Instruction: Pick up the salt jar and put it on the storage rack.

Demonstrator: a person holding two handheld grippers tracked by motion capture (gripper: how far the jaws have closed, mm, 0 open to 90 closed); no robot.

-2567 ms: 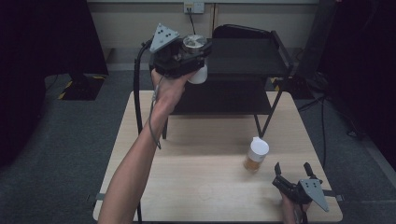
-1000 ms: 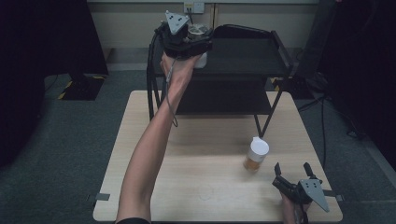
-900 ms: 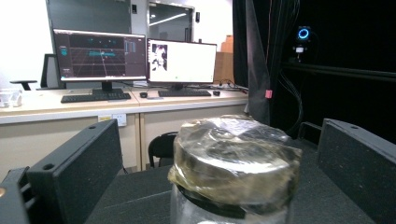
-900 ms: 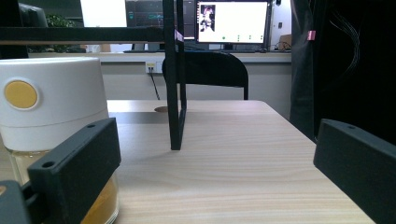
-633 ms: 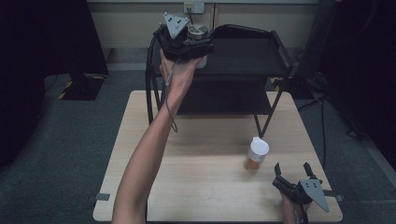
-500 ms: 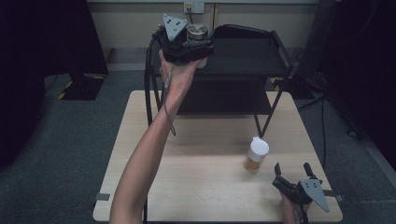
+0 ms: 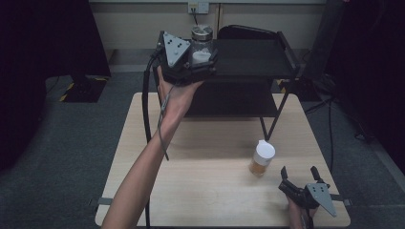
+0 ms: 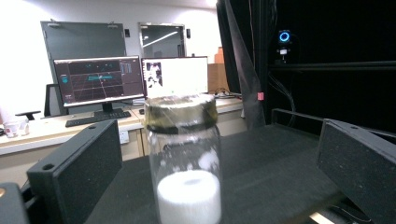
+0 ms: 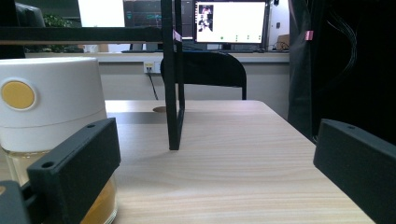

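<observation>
The clear glass jar with white powder and a metal lid (image 8: 183,158) is standing on the black metal shelf (image 7: 253,57), between the wide-spread jaws (untouched) of the left gripper (image 7: 198,59).

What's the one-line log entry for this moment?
left hand-held gripper: open around glass jar on black shelf | right hand-held gripper: open, idle beside white-capped bottle

High view: overhead, facing forward-down over the surface (image 7: 210,191). Gripper views: low, close, horizontal; both catch the black shelf rack (image 7: 253,57) and the monitors (image 8: 175,77) behind.
</observation>
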